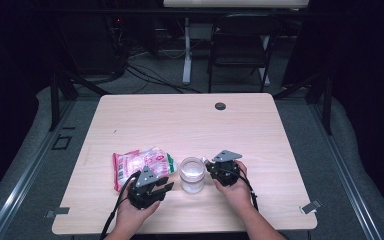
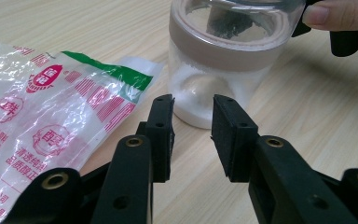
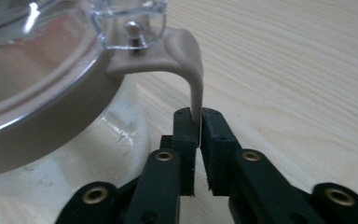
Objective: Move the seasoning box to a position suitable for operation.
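A clear jar (image 1: 192,175) with a beige-rimmed clear lid stands near the table's front edge, with white powder in its bottom (image 2: 200,93). Its beige latch tab (image 3: 193,70) hangs down from the lid hinge. My right gripper (image 3: 199,116) is shut on the tip of that tab, and it sits just right of the jar (image 1: 209,167). My left gripper (image 2: 192,112) is open, its jaws a little short of the jar's base with nothing between them. A printed plastic bag (image 1: 140,165) lies flat to the left of the jar (image 2: 42,116).
The wooden table (image 1: 180,120) has a dark round grommet (image 1: 220,106) near its far edge. A black folding chair (image 1: 240,45) and cables stand on the floor beyond the table. A hand's fingertip (image 2: 326,14) shows beside the jar lid.
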A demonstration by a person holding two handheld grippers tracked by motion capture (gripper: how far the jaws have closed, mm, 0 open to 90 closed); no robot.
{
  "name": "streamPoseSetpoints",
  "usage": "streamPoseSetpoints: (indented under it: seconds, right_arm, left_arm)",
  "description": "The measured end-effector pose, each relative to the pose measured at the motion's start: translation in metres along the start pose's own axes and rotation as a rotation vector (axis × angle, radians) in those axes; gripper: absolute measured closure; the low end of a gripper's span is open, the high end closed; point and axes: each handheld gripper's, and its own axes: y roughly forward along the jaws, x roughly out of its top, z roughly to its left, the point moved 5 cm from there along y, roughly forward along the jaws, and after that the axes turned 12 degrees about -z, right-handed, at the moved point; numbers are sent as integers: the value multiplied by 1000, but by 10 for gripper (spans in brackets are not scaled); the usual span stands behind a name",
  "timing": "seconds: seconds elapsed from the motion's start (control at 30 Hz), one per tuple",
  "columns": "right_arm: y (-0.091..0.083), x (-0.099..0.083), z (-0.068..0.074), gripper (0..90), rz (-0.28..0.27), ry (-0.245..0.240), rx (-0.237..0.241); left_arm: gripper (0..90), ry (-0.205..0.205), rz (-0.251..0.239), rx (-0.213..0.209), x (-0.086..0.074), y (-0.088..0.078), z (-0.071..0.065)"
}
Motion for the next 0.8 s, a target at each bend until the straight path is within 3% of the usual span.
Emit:
streamPoseSetpoints:
  seconds: [0.3, 0.53, 0.6, 0.8]
  right_arm:
    - [-8, -2, 5, 861, 12, -44, -27]
    - [-21, -7, 7, 857, 30, -47, -62]
    - [-29, -11, 8, 854, 31, -31, -84]
    - [-45, -18, 11, 838, 46, -19, -84]
  left_arm:
    - [563, 23, -15, -19, 3, 6, -4]
    - [473, 29, -33, -62, 8, 17, -11]
    - [476, 33, -32, -83, 10, 20, -13]
    - [514, 51, -1, -118, 14, 22, -17]
